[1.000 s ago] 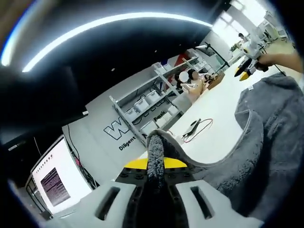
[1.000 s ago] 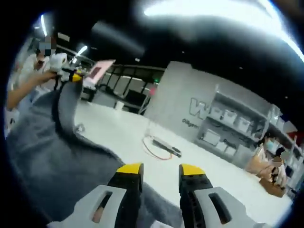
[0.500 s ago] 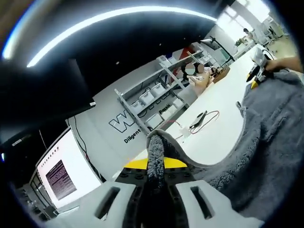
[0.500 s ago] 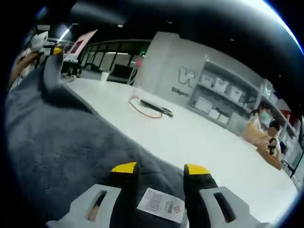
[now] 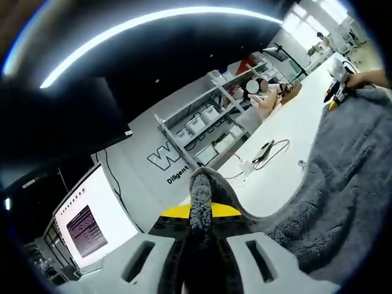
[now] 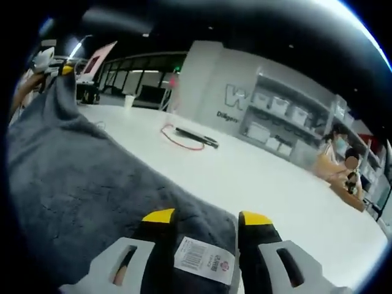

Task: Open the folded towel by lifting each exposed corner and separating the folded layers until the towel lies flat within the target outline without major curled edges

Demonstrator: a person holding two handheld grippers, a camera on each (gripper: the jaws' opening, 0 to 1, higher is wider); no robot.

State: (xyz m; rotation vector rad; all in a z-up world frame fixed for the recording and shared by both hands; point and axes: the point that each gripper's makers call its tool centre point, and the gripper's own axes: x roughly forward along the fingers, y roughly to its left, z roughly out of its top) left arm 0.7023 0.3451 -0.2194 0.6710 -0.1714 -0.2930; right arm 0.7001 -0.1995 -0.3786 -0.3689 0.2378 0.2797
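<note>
In the left gripper view, the left gripper (image 5: 200,211) rose from the bottom centre of the frame with its yellow-tipped jaws closed tight on a corner of the thick grey fleecy towel (image 5: 343,171); a ridge of pile stood up between the tips. From there the towel swept across the lower right of the frame and up to the upper right edge, where the right gripper (image 5: 335,98), held by a person's hand (image 5: 370,77), met its far corner. The glossy white surface (image 5: 288,165) lay beyond the towel's curved edge, and on it, right of centre, sat a black cable with a red loop (image 5: 269,150). Grey metal shelving with white bins (image 5: 205,125) stood against the wall at the centre, and a lit white screen (image 5: 86,220) hung at the lower left.

In the right gripper view, the right gripper (image 6: 202,217) came up from the bottom centre with its jaws set apart, and the towel's (image 6: 92,184) corner with a white sewn-in label (image 6: 205,260) lay between them; I could not tell whether the jaws pressed on the cloth. The towel spread over the left half of the frame, rising to a peak at the upper left where the left gripper (image 6: 54,66) held it. The white surface (image 6: 275,184) filled the right, with the cable (image 6: 187,138) near the centre.
</note>
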